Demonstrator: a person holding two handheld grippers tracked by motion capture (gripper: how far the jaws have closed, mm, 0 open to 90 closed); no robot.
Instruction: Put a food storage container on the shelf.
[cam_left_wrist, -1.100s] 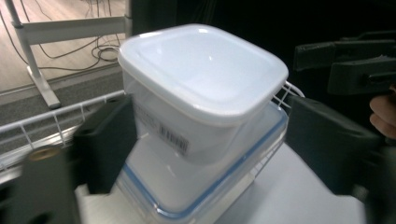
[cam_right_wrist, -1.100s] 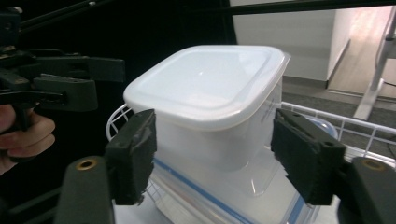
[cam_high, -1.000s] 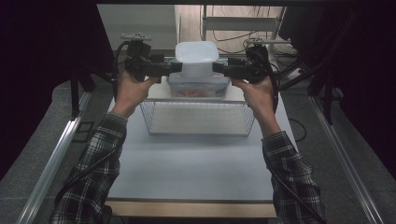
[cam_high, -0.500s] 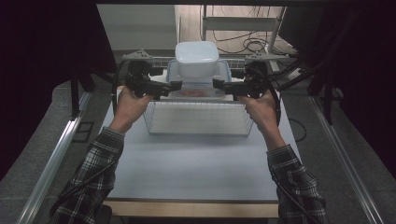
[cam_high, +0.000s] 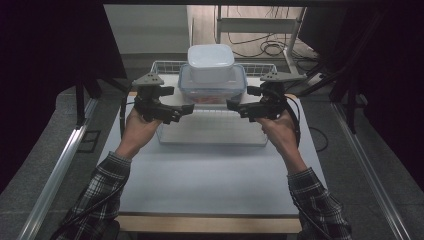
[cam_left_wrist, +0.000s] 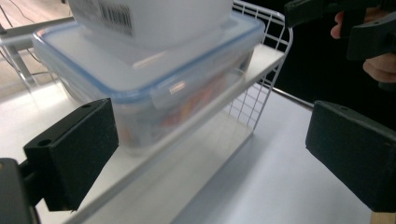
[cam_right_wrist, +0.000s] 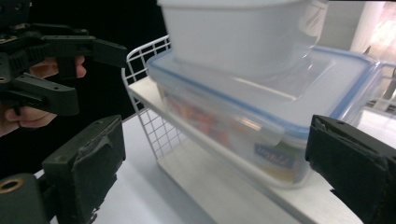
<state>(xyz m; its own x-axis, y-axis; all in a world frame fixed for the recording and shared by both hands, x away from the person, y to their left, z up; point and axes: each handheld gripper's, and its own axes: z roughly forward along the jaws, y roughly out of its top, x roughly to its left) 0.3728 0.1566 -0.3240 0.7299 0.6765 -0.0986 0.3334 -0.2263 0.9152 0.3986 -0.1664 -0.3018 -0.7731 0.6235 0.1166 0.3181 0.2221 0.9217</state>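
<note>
We hold left gripper (cam_high: 187, 108) and right gripper (cam_high: 233, 104) released, jaws wide, flanking blue-rimmed clip-lid container (cam_high: 212, 87) on white wire shelf (cam_high: 212, 131), white tub (cam_high: 210, 62) stacked atop; spacing suits two-sided grasp.

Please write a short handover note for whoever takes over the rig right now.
Left hand-held gripper: open, holding nothing, just left of the containers.
Right hand-held gripper: open, holding nothing, just right of them.
Things: a clear container with a blue-rimmed lid sits on the white shelf of the wire rack; a white tub is stacked on its lid.
Done: both grippers are level with the lower container, one on each side.
Left: probably close in on its two ends, grip and lift the stack together; no contact is visible yet.
</note>
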